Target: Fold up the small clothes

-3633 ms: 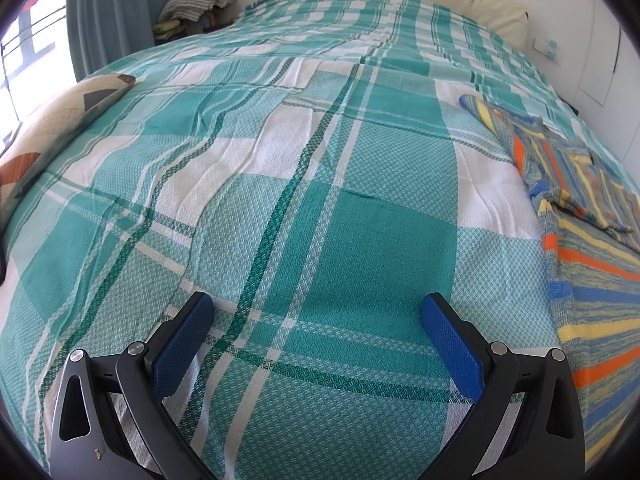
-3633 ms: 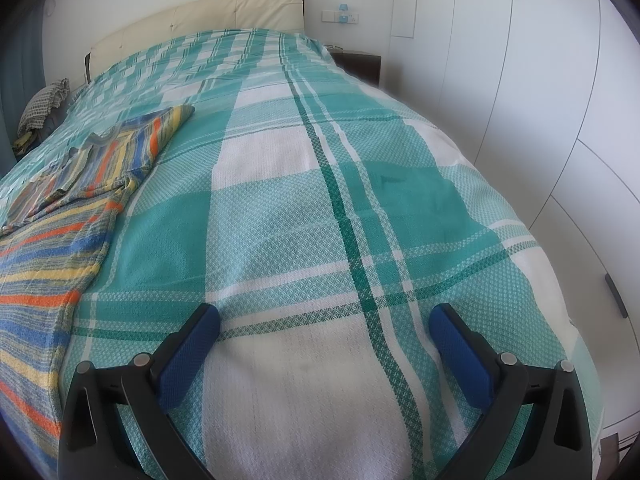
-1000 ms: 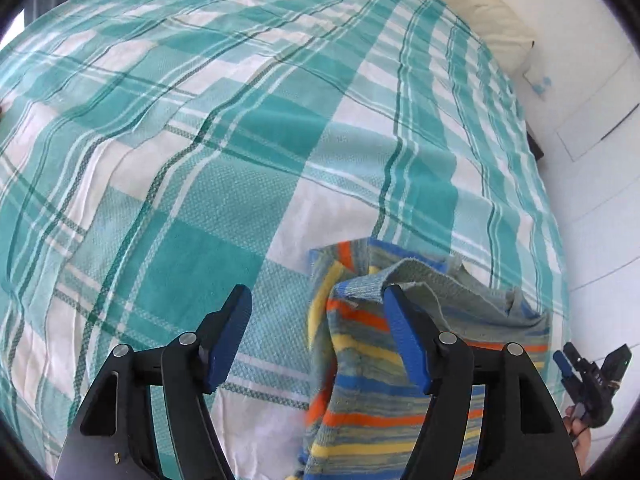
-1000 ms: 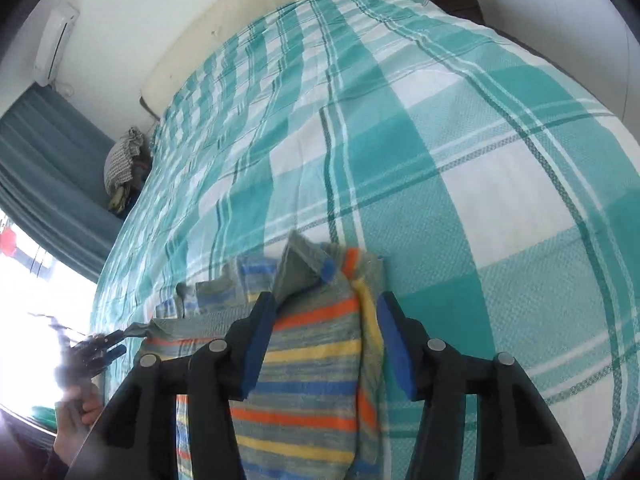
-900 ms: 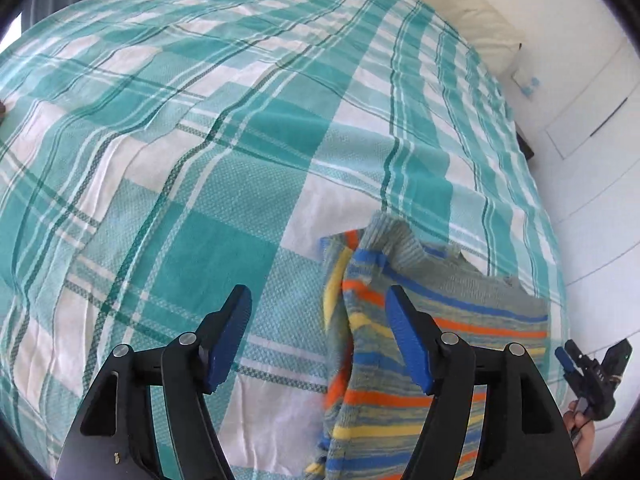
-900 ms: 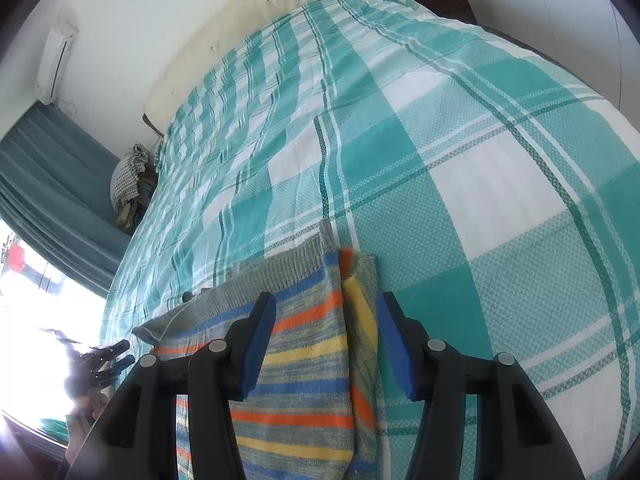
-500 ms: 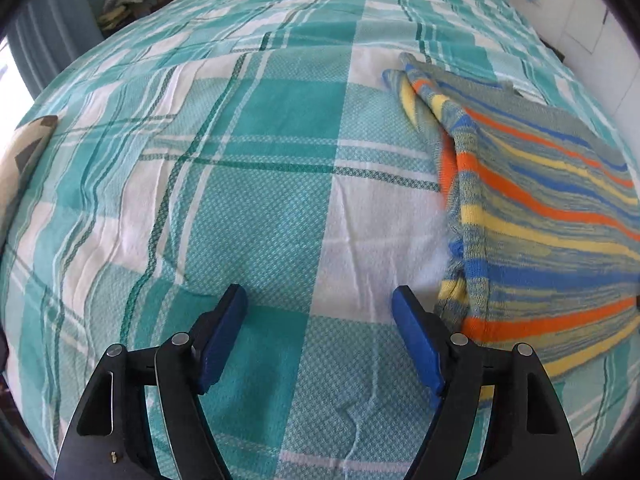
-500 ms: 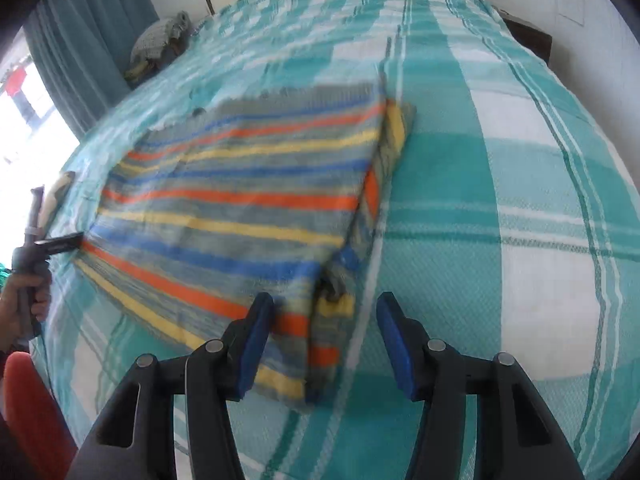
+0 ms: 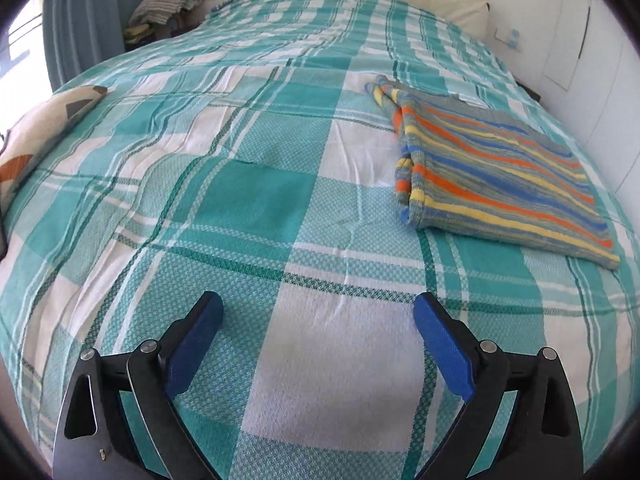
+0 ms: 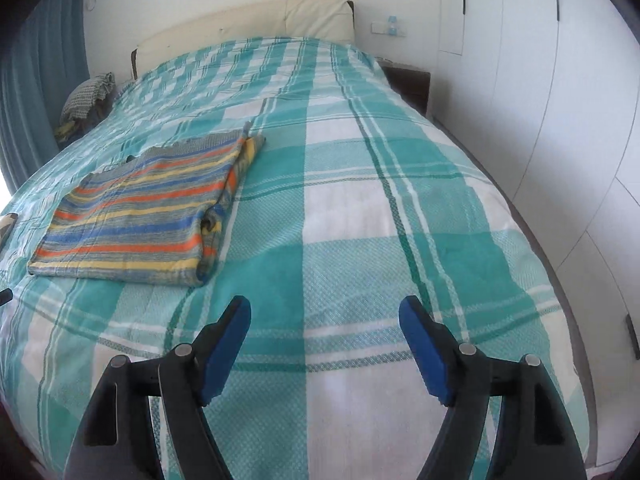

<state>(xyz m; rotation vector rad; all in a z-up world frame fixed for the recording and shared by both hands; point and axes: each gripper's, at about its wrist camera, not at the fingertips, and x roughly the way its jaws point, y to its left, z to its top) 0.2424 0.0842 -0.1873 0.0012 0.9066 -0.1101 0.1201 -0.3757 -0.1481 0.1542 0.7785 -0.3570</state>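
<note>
One striped garment [image 9: 496,176] lies folded flat on the bed [image 9: 256,200], on its teal-and-white plaid cover, toward the foot edge and roughly midway between the two side edges. Two grippers show, one per view, each with two blue-padded fingers on black frames. The left gripper [image 9: 318,322] stands wide over bare cover, its jaws having just been opening with nothing between them; the right gripper [image 10: 325,322] is also spread, its jaws likewise just opening and empty. A second ago both reached over the garment while its upper part stood bunched and raised; now it is a neat rectangle with doubled edges on both short sides, and both grippers are clear of it near the foot edge. The knit shows orange, yellow, blue and grey stripes; the cover is a coarse woven check. One patterned cushion [image 9: 36,136] sits at the left side edge.
</note>
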